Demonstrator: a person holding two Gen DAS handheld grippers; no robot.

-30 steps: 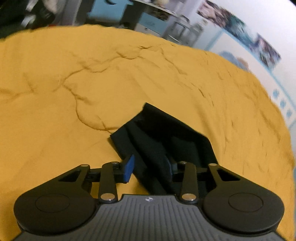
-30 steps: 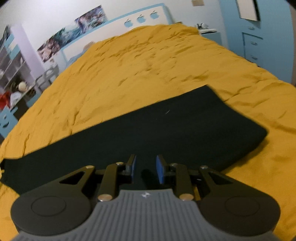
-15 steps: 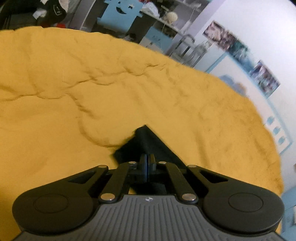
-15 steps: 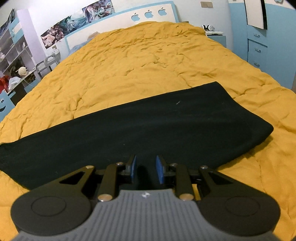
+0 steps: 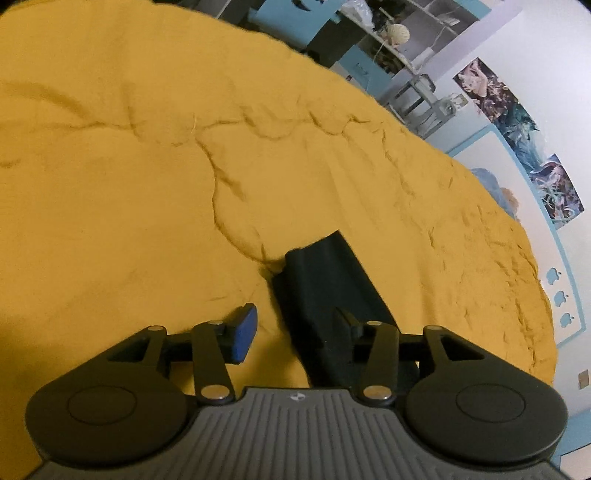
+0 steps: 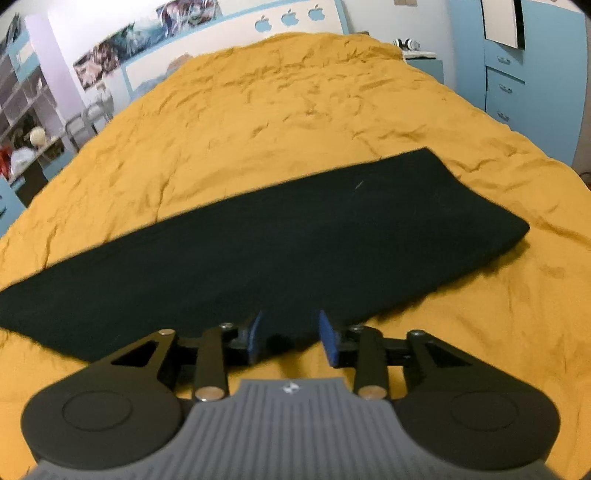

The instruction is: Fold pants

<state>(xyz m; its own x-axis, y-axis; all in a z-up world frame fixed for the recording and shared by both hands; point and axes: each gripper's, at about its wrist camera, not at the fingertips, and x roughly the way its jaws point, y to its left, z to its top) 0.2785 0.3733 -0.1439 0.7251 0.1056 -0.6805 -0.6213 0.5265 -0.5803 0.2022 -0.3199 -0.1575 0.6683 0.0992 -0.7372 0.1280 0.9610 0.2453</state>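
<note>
The black pants (image 6: 280,243) lie flat in a long folded band across the yellow bedspread (image 6: 295,110). In the left wrist view one narrow end of the pants (image 5: 325,291) runs up between the fingers. My left gripper (image 5: 295,328) is open; its right finger is over the black cloth and its blue left pad (image 5: 243,334) is over the bedspread. My right gripper (image 6: 291,336) is open at the near long edge of the pants, with the edge lying between its blue pads (image 6: 327,341).
The yellow bedspread (image 5: 147,184) is wrinkled with raised creases. Shelves and a chair (image 5: 417,92) stand past the bed's far side. A blue dresser (image 6: 524,74) stands to the right, and a headboard with apple cut-outs (image 6: 288,18) is at the far end.
My left gripper was shut on the pants' end half a second ago and has opened, letting the cloth go. My right gripper's fingers have spread wider and it has pulled back slightly.
</note>
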